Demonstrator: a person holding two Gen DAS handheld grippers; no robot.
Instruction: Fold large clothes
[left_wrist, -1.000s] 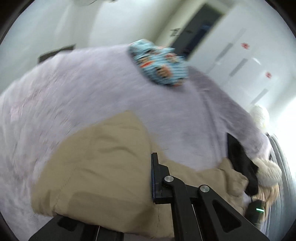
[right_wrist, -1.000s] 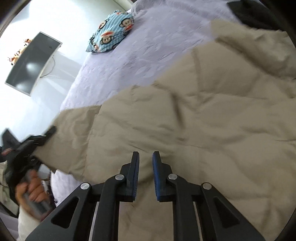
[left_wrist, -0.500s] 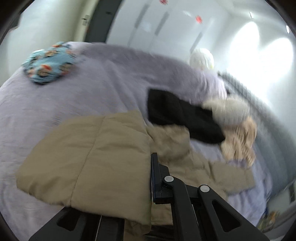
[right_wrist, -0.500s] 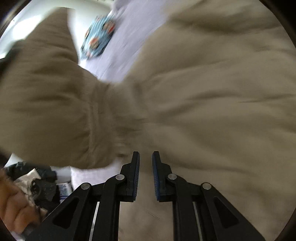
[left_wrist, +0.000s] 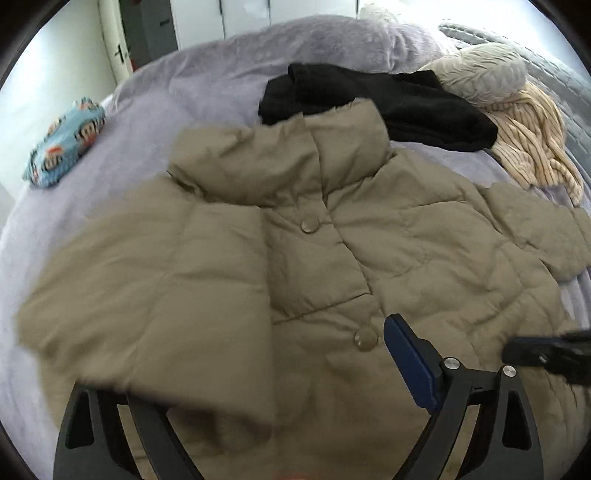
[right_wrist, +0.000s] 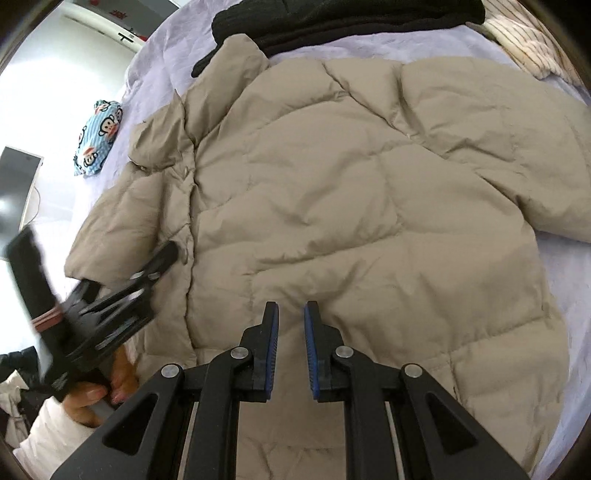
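Note:
A beige puffer jacket lies front up on the lilac bed cover, its collar at the far side. Its left sleeve lies folded over the chest, blurred, and hides one finger of my left gripper. That gripper's jaws are opening wide and the pads press on nothing. In the right wrist view the left gripper hovers at the jacket's left edge. My right gripper hangs above the jacket's lower half, nearly shut, with a narrow bare gap. Its tip shows at the right.
A black garment lies beyond the collar, with a cream striped garment and a pale knitted cushion to its right. A blue cartoon-print bundle sits far left. A person's hand grips the left tool.
My left gripper carried the sleeve across onto the jacket's front, rolled, and its jaws have sprung apart from it. The right gripper slid over the jacket, its gap unchanged.

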